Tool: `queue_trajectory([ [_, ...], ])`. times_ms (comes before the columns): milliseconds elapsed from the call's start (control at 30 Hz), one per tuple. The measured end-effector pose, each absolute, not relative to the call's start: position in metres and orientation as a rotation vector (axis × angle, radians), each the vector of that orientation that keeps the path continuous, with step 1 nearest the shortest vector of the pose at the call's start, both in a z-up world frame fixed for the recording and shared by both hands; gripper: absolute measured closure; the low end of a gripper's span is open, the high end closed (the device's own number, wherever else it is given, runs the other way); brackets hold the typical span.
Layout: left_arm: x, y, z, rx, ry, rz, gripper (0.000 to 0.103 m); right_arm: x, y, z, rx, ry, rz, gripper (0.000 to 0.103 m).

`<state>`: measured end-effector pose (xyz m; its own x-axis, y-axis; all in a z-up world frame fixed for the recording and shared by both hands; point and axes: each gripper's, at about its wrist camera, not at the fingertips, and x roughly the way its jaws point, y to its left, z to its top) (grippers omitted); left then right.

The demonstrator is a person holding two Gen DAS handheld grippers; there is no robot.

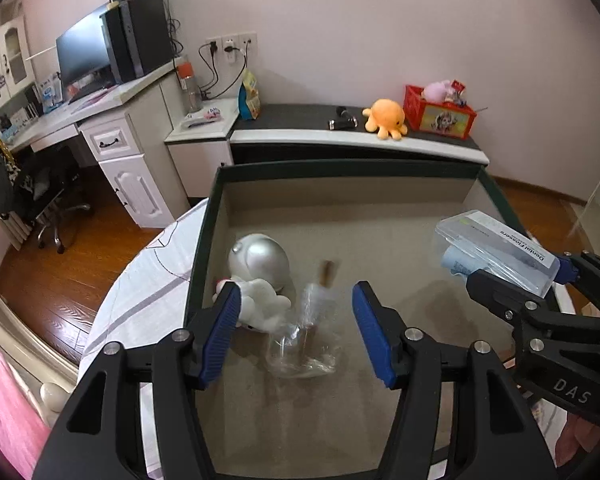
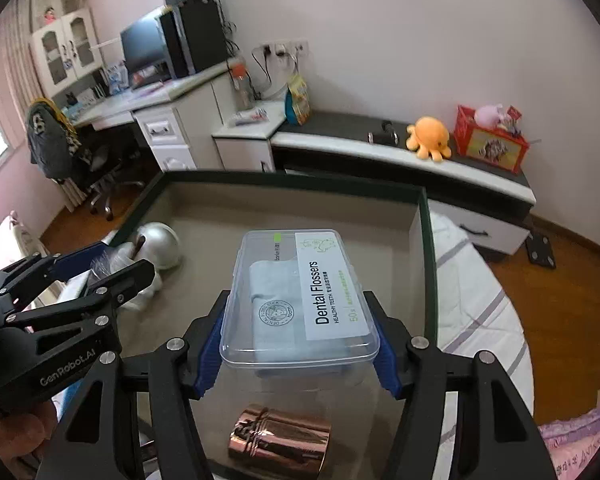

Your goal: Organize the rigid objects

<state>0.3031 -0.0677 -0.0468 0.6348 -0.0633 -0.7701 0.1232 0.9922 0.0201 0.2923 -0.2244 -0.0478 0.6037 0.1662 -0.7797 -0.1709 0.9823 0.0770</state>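
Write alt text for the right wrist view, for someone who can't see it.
The right gripper clamps a clear Dental Flossers box above a dark-rimmed tray. A copper-coloured cylinder lies below it; the left gripper reaches in beside a silver dome.

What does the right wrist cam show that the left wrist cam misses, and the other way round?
Right wrist only: a copper-coloured cylinder lying below the held box, and the box lid's full "Dental Flossers" label.

Left wrist only: a clear plastic-wrapped item lying in the tray between the open fingers of the left gripper, clear of both pads.

Both: the dental floss box clamped in the right gripper, the green-rimmed tray, the silver dome with a white toy beside it, and the orange plush octopus on the far cabinet.
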Motion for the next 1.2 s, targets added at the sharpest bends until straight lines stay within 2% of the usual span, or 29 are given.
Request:
queue_trajectory([
  [33,0.303,-0.069,-0.047,0.077,0.877,-0.109,0.023,0.293,-0.225,-0.050,-0.005,0.906,0.192,0.039],
  [67,0.301,-0.070,-0.046,0.086,0.870,-0.106,0.018,0.293,-0.227,-0.051,-0.001,0.908,0.189,0.036],
  [100,0.299,-0.070,-0.045,0.096,0.858,-0.090,0.017,0.292,-0.228,-0.051,0.003,0.905,0.184,0.033],
  [167,0.294,-0.067,-0.042,0.092,0.845,-0.081,0.013,0.287,-0.233,-0.050,0.024,0.893,0.174,0.020],
  [233,0.290,-0.062,-0.038,0.077,0.837,-0.075,0.005,0.284,-0.239,-0.048,0.056,0.896,0.173,0.016],
  [333,0.275,-0.051,-0.027,0.041,0.801,-0.089,0.000,0.272,-0.246,-0.039,0.087,0.863,0.160,0.000],
  [533,0.224,-0.028,0.001,0.006,0.719,-0.064,0.000,0.224,-0.256,-0.010,0.183,0.766,0.169,0.000],
  [800,0.147,0.001,0.011,-0.016,0.666,-0.007,0.000,0.136,-0.254,0.015,0.197,0.658,0.116,0.000],
  [1200,0.051,0.011,-0.009,-0.037,0.669,0.005,0.000,0.027,-0.233,-0.005,0.106,0.630,0.084,0.000],
])
